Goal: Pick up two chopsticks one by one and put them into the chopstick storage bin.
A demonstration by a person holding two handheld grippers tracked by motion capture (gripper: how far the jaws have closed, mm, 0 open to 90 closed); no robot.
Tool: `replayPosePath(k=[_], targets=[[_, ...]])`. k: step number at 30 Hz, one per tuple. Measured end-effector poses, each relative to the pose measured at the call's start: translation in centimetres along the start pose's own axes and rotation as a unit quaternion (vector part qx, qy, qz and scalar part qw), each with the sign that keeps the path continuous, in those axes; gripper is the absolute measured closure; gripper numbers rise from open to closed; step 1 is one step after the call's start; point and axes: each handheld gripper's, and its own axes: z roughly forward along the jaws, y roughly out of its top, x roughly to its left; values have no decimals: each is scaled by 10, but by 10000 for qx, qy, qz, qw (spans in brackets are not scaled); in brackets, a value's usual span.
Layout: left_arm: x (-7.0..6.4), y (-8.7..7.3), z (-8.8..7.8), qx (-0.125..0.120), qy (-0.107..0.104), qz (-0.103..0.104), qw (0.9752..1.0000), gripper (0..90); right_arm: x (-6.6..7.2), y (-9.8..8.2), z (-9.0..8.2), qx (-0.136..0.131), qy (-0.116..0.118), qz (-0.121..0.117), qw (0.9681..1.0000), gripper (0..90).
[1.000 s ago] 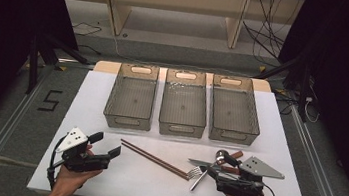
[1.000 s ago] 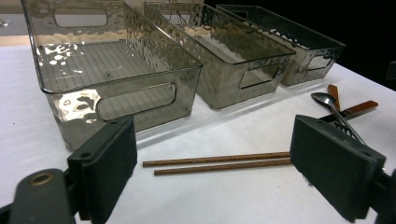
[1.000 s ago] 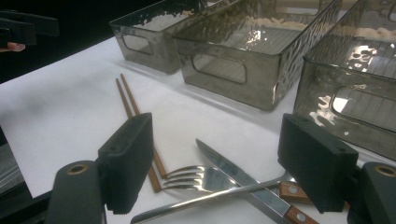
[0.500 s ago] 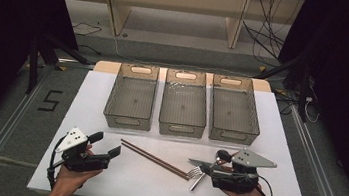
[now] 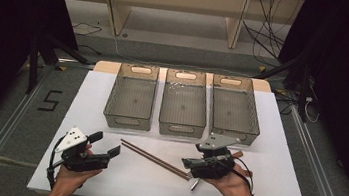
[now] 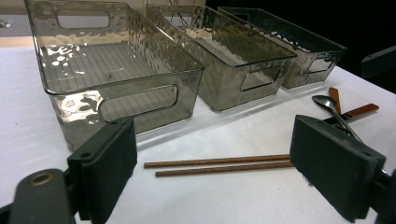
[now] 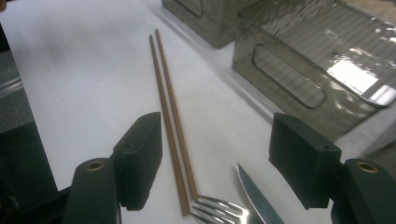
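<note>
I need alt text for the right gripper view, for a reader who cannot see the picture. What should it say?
The right tongs, open and empty, point along a pair of brown chopsticks lying side by side on a white table. Fork tines and a knife tip lie between the jaws at the bottom, and clear plastic bins stand at the upper right.

A single black numeral "5" [image 5: 50, 100] was marked on the grey floor to the left of the white table [image 5: 102, 180], seen from the high view and lying level with the near ends of the bins. Nothing else could be read: the bins, the cutlery and both grippers carried no legible lettering, labels or brand marks.
</note>
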Motion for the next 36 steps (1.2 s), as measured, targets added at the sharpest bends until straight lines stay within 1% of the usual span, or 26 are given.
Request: replayPosePath(k=[4,5,7,10,11,15,16,17,20,22,24,26,27,29,30,31,35,36], targets=[[0,0,0,-25,5,1,10000,142,4,9,17,371,76,-173,9991,368],[0,0,-1,-39,7,-3,10000,142,5,10,22,446,102,-153,9988,375],[0,0,-1,-55,7,-6,10000,142,5,13,32,627,164,-189,9977,394],[0,0,-1,-50,5,-4,10000,142,7,16,44,936,216,-244,9951,424],[0,0,-1,-57,4,-4,10000,142,7,17,49,1003,248,-283,9942,435],[0,0,-1,-53,6,-18,10000,142,6,20,64,1313,296,-251,9906,476],[0,0,-1,-53,6,-18,10000,142,6,21,67,1417,324,-256,9891,491],[0,0,-1,-53,7,-18,10000,142,5,21,71,1446,335,-318,9884,501],[1,0,-1,-56,1,-18,10000,142,6,21,79,1641,327,-332,9853,530],[1,0,-1,-59,2,-21,10000,142,7,21,84,1729,339,-385,9836,550],[0,0,-1,-79,3,-51,10000,142,7,21,87,1830,400,-442,9813,568],[0,0,-1,-59,-4,-22,10000,142,7,21,90,1916,427,-462,9795,586],[0,0,-1,-59,-4,-22,10000,142,6,20,92,1937,449,-532,9786,594],[0,0,-1,-58,-3,-21,10000,142,6,20,94,1993,474,-550,9773,609],[0,0,-1,-57,-3,-21,10000,142,6,20,94,1993,474,-550,9773,609],[0,0,-1,-57,-2,-20,10000,142,6,21,96,2030,495,-570,9763,630],[0,0,-1,-55,-6,-17,10000,142,5,21,102,2119,517,-663,9737,652],[0,0,-1,-54,-7,-16,10000,142,5,22,103,2147,514,-643,9732,658]])
